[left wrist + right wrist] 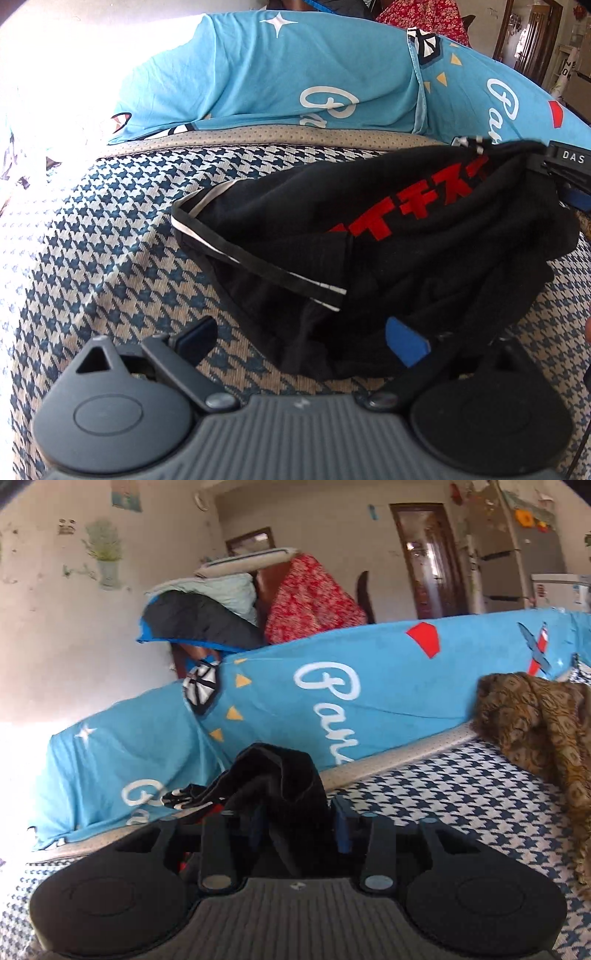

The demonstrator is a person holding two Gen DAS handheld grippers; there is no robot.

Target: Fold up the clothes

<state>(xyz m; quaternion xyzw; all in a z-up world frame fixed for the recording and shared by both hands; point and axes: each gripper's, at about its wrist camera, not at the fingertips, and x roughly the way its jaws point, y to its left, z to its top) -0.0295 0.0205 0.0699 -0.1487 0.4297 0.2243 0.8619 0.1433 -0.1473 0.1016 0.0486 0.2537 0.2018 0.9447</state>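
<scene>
A black garment (406,236) with red characters and a white-striped hem lies crumpled on the houndstooth seat cushion (110,229). My left gripper (301,339) stands wide open at the garment's near edge. Its blue right pad (406,343) is over the fabric and its left finger is over bare cushion. In the right wrist view, a bunch of the black garment (280,775) stands up between the blue pads of my right gripper (299,825), which is shut on it. The right gripper's body (569,162) shows at the garment's far right end in the left wrist view.
A light blue cover (369,686) with white script drapes the sofa back behind the cushion. A brown patterned cloth (535,731) is heaped on the seat at the right. Behind the sofa are a red floral cloth (310,598), a dark jacket, a door and a fridge.
</scene>
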